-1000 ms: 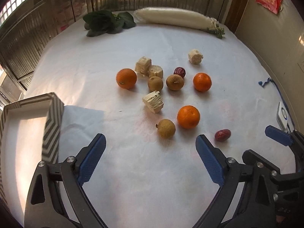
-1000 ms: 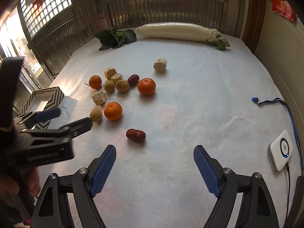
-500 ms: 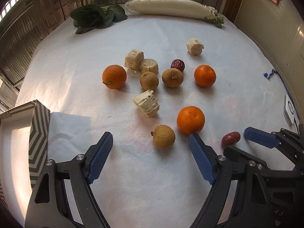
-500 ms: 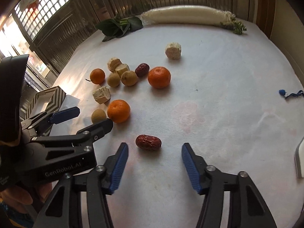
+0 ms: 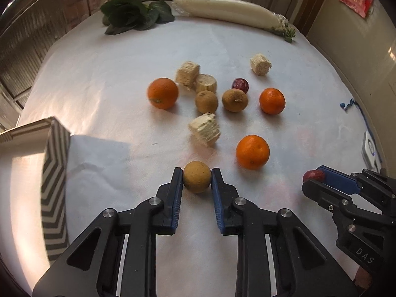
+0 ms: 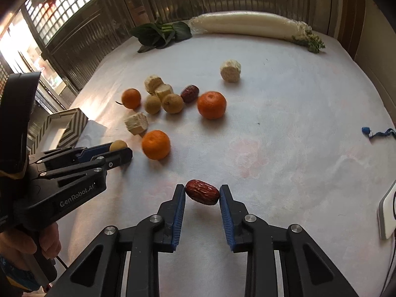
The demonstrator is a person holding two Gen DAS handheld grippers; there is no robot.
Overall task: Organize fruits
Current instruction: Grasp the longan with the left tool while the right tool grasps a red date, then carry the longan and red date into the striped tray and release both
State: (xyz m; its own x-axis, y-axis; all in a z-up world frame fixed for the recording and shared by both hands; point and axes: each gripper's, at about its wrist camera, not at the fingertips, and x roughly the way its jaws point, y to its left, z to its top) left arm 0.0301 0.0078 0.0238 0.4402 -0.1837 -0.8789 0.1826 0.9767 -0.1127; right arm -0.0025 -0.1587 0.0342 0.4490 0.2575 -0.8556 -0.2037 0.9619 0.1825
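Observation:
My left gripper (image 5: 197,177) is shut on a tan longan (image 5: 197,177) on the white cloth. My right gripper (image 6: 202,194) is shut on a red date (image 6: 203,195). In the left wrist view the right gripper (image 5: 321,177) sits at the right with the date (image 5: 312,175) between its fingers. Three oranges (image 5: 252,151) (image 5: 272,101) (image 5: 163,93), two more longans (image 5: 206,101) (image 5: 235,100), another date (image 5: 240,85) and several pale cane chunks (image 5: 205,129) lie further ahead.
A striped box (image 5: 53,173) stands at the left, also in the right wrist view (image 6: 66,128). Leafy greens (image 5: 133,14) and a long white radish (image 5: 230,12) lie at the far edge. A white device (image 6: 387,216) and a blue cord (image 6: 376,132) lie at the right.
Both grippers moved forward and closed. The left one now grips the longan and the right one grips the red date; both were open before.

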